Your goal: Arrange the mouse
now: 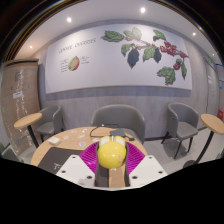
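The tongs [112, 160] are clamped on a yellow mouse [112, 152], both pink pads [92, 156] pressing its sides, above a round wooden tabletop [60, 148], grey chair [118, 118] beyond

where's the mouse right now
In the gripper view the yellow mouse sits between the gripper fingers against their pink pads, above the round wooden table, with a grey armchair beyond it.

Yellow mouse [112, 153]: lower part hidden behind gripper [112, 172] fingers | wall lettering [77, 44]: too small to read | table [60, 152]: near edge cut off
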A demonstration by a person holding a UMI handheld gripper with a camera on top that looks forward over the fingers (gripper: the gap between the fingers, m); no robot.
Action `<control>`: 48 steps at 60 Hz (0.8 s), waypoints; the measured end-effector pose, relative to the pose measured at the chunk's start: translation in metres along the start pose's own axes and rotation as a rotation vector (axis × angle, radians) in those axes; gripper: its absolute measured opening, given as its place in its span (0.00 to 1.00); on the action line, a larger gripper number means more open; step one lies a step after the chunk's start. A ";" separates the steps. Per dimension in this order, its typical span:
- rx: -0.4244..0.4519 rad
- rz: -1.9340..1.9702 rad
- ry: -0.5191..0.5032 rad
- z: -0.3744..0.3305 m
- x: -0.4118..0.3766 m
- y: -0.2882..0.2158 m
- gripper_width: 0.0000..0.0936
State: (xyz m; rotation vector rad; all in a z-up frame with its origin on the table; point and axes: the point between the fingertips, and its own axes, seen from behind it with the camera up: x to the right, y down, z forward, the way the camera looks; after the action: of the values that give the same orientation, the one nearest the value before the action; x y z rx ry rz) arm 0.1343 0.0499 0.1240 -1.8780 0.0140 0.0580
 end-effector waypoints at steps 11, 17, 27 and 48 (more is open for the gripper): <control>-0.017 -0.020 -0.110 -0.004 -0.124 0.031 0.41; -0.116 -0.024 -0.115 0.010 -0.152 0.084 0.41; -0.237 -0.002 -0.055 0.023 -0.148 0.131 0.41; -0.343 -0.114 -0.279 -0.012 -0.165 0.149 0.93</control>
State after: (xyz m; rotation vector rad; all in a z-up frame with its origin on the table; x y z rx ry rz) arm -0.0356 -0.0095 -0.0063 -2.1932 -0.3119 0.2569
